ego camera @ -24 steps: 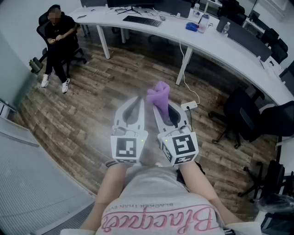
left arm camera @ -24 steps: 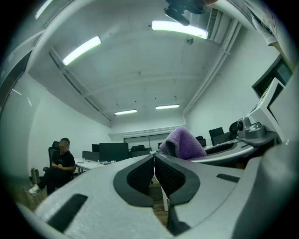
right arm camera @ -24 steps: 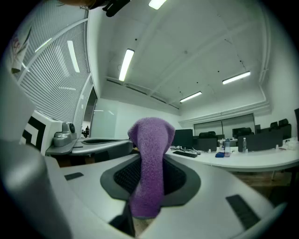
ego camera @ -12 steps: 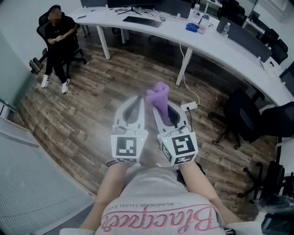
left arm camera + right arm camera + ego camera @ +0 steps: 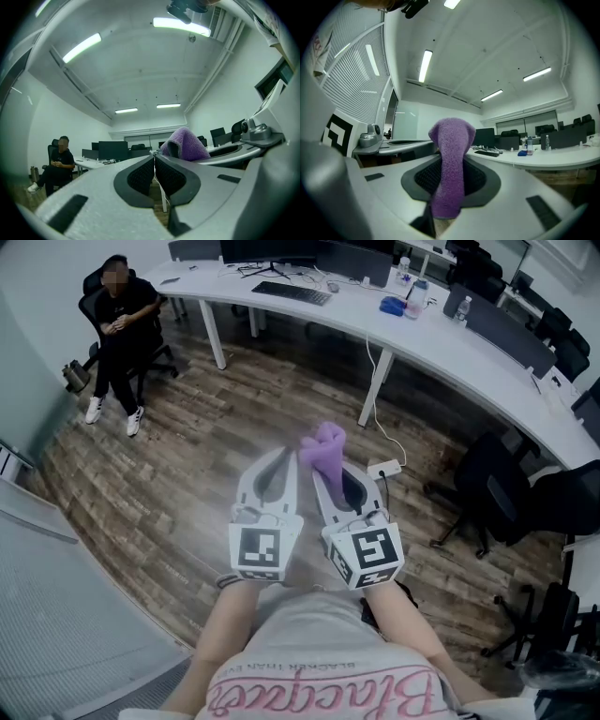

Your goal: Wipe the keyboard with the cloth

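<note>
Holding the purple cloth (image 5: 323,442) clamped in our right gripper (image 5: 330,471) | our left gripper (image 5: 280,457) closed on nothing | keyboard (image 5: 291,292) well apart on the desk (image 5: 441,336), we judge wiping unstarted.

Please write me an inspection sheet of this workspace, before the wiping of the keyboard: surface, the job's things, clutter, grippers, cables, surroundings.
Surface: long white desk, far from both grippers, across the wooden floor.
Job's things: black keyboard lies on the desk; purple cloth is held up in the air, not yet near it.
Clutter: blue object, bottle and monitors on the desk.
Grippers: right hand-held gripper shut on the cloth; left hand-held gripper shut, nothing between its jaws.
Cables: white cable runs from the desk down to a power strip on the floor.
Surroundings: seated person; black office chairs.
</note>
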